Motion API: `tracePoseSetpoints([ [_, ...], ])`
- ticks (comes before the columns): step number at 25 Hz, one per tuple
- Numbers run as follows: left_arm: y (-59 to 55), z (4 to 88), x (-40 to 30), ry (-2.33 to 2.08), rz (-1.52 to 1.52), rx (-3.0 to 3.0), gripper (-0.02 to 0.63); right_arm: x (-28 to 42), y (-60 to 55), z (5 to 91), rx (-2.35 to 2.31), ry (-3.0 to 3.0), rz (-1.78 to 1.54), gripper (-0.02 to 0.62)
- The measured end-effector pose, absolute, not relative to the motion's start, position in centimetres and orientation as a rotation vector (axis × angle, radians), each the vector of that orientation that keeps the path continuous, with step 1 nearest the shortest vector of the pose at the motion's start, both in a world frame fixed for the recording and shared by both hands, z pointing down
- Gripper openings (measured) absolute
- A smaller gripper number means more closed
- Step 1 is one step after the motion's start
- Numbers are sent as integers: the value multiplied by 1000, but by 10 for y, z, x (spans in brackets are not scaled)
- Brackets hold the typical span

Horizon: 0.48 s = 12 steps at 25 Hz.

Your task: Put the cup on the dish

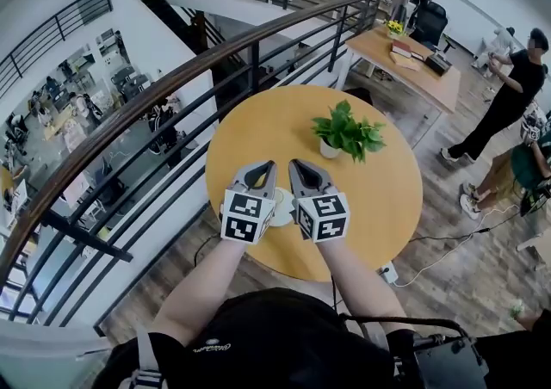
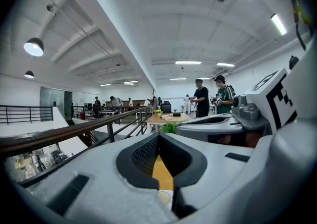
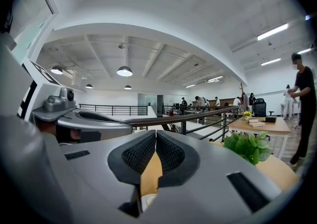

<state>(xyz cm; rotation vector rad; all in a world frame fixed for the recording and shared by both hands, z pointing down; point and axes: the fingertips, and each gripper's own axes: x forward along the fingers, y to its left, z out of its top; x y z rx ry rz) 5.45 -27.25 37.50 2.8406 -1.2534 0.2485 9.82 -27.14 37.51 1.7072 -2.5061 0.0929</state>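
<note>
**Both jaws together, crockery tucked between the grippers: how we'd go at it**

We've got the left gripper [image 1: 265,167] and right gripper [image 1: 297,165] side by side over the near part of the round yellow worktop [image 1: 379,198]. Both point away from us. Each pair of jaws is closed tip to tip with nothing in them.

The only crockery [image 1: 281,206] we can spot is a white round bit sitting on the worktop right between the two grippers and below them. It peeks out low between the jaws in both gripper views too. Most of it is hidden, so we honestly can't tell if that's the cup alone, the dish, or the cup already on the dish.

Our take is that nothing's gripped yet, so this looks like the approach.

- Back both grippers off a little so the head view actually shows what's down there.
- Pick one gripper for the cup and spread its jaws before dropping in, not on the way down.
- Come at the cup wall from the side, clamp gently and keep it upright.
- Keep the other gripper beside the dish so it can't skate.
- Set the cup down in the middle of the dish, then let go.

The plant [image 1: 347,131] sits further back and to the right, well clear.
</note>
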Motion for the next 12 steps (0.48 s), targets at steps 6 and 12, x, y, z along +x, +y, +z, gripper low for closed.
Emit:
tracePoseSetpoints([
  [6,-273,376,52,-1244,254,2838,-2,94,-271,376,1701,-2506,103,8],
  [12,-275,382,57,-1238,255,2829,-2,97,-272,381,1697,-2507,110,6],
])
